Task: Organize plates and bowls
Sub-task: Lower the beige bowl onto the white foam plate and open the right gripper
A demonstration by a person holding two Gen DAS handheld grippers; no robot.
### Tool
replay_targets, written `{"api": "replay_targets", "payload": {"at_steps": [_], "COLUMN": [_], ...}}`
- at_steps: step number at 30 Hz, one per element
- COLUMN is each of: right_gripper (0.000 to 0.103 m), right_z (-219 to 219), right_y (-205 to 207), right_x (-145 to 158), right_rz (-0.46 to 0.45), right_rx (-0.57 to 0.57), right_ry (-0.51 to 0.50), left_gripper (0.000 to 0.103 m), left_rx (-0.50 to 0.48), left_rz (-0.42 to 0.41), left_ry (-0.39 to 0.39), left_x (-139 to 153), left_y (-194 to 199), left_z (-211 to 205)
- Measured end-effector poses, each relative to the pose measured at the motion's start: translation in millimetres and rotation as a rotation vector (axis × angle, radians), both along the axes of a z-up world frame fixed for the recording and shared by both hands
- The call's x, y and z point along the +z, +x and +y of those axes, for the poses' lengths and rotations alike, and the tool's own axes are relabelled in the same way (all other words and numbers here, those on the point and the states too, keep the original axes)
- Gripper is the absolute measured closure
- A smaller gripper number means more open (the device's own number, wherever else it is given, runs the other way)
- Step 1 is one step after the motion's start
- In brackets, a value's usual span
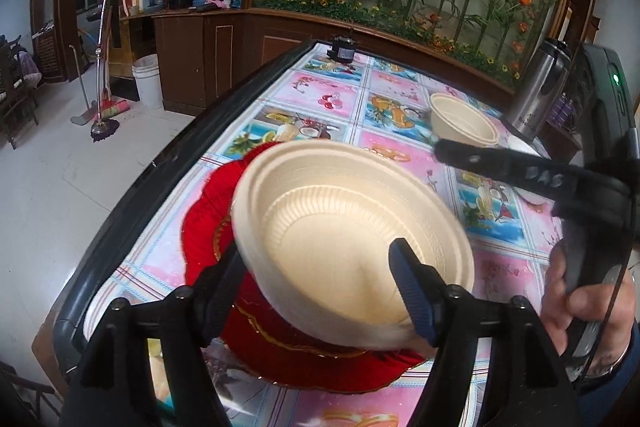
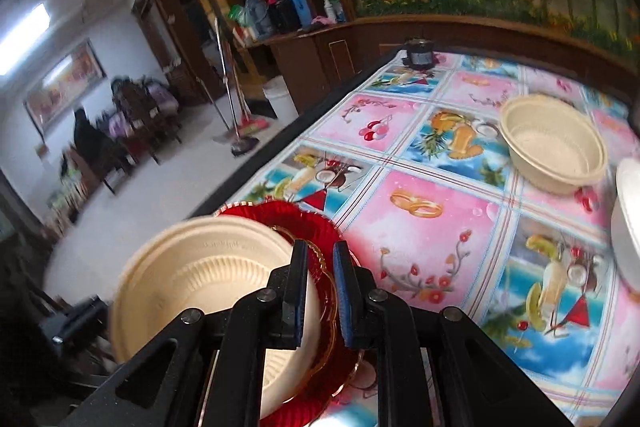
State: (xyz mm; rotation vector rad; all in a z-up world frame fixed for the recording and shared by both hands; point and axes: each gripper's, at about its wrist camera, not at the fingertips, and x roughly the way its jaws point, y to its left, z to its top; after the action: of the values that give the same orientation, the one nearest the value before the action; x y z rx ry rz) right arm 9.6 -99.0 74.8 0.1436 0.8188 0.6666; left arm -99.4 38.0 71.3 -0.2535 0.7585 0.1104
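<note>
My left gripper point(image 1: 320, 283) holds a cream ribbed bowl point(image 1: 344, 227) by its near rim, tilted, over a red scalloped plate point(image 1: 304, 355) on the table. The bowl point(image 2: 200, 287) and red plate point(image 2: 316, 235) also show in the right wrist view. My right gripper point(image 2: 320, 291) is nearly shut with a small gap, empty, just right of the bowl's rim and above the red plate. It shows as a black arm point(image 1: 520, 171) in the left view. A second cream bowl point(image 1: 464, 123) point(image 2: 556, 143) sits upright farther back.
The table has a pink and blue fruit-print cloth point(image 2: 432, 211) and a black edge point(image 1: 168, 163) on the left. A steel thermos point(image 1: 536, 91) stands back right, a small black device point(image 1: 342, 51) at the far end. A white dish rim point(image 2: 628, 211) shows at the right.
</note>
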Motion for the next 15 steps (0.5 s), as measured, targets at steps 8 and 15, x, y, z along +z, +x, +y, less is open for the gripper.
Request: {"api": "replay_targets", "payload": {"at_steps": [8,15], "right_gripper": [0.085,0.04], "right_z": [-78.6,-177.1], "right_y": [7.9,42.6], "right_x": [12.8,8.7], "right_rz": [0.0,0.015], "right_rx": [-0.13,-0.38], "right_ry": [0.097,0.031], "left_gripper": [0.027,0.021], "left_rx": [0.01,-0.075], "left_rz": [-0.048,-0.105], "left_ry": [0.007,0.052], "left_x": [16.3,40.7], "left_y": [-11.4,-14.8], "left_z": [-2.3,-38.9]}}
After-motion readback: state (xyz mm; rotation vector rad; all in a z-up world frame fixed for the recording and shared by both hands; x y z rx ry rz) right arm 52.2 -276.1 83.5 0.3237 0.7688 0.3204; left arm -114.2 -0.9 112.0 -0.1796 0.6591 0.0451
